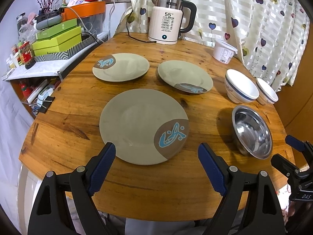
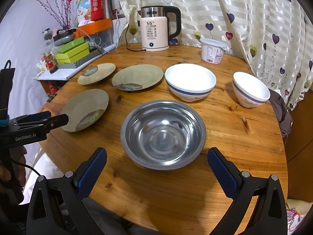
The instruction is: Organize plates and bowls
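Three grey-green plates with a brown patch and blue mark lie apart on the round wooden table point(image 1: 137, 186): a near plate point(image 1: 143, 126), a far left plate point(image 1: 121, 67) and a far right plate point(image 1: 184, 76). A steel bowl point(image 2: 163, 134) sits in front of my right gripper point(image 2: 156, 160), which is open and empty. Behind it stand a wide white bowl point(image 2: 190, 81) and a smaller white bowl point(image 2: 250, 89), both with a blue band. My left gripper point(image 1: 156, 150) is open and empty, just short of the near plate's front rim.
An electric kettle point(image 1: 168, 19) with its cord stands at the table's back edge, next to a white lidded tub point(image 1: 224, 51). A heart-patterned curtain point(image 1: 264, 29) hangs behind. A cluttered shelf with green boxes point(image 1: 58, 39) lies left of the table.
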Action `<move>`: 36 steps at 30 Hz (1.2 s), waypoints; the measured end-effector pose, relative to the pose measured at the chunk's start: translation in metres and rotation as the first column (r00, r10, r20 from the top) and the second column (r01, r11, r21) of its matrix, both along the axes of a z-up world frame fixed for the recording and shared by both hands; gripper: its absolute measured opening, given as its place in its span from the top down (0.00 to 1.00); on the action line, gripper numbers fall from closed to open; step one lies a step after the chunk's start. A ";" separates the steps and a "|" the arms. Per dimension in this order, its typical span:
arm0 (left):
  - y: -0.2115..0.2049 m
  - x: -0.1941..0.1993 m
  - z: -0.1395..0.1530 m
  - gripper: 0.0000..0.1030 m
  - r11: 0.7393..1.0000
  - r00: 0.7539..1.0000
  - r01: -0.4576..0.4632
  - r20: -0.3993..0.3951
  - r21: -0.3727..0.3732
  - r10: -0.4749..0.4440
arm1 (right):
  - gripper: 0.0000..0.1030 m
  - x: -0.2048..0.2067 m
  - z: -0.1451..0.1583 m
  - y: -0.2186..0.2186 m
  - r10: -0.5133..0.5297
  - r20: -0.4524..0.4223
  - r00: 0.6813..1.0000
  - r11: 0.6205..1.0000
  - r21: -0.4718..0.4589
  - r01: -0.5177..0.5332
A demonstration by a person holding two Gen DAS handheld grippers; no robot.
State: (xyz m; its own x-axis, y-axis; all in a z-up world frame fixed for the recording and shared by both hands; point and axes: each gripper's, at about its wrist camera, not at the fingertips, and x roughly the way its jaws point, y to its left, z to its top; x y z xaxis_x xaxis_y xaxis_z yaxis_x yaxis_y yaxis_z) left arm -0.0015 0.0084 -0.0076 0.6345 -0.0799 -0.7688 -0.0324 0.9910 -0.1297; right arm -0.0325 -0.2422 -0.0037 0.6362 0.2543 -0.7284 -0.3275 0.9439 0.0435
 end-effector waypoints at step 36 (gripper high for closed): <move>0.000 0.003 0.000 0.16 1.000 1.000 -0.014 0.000 0.003 0.014 | 0.00 0.008 0.000 0.000 -0.048 -0.037 0.998 0.999 -0.008 0.048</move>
State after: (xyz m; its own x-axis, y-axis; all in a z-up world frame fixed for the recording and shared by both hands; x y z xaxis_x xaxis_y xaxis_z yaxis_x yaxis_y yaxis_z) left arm 0.0013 0.0084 -0.0081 0.6354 -0.0689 -0.7691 -0.0463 0.9908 -0.1270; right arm -0.0245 -0.2422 -0.0041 0.6199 0.2186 -0.7536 -0.2801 0.9588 0.0477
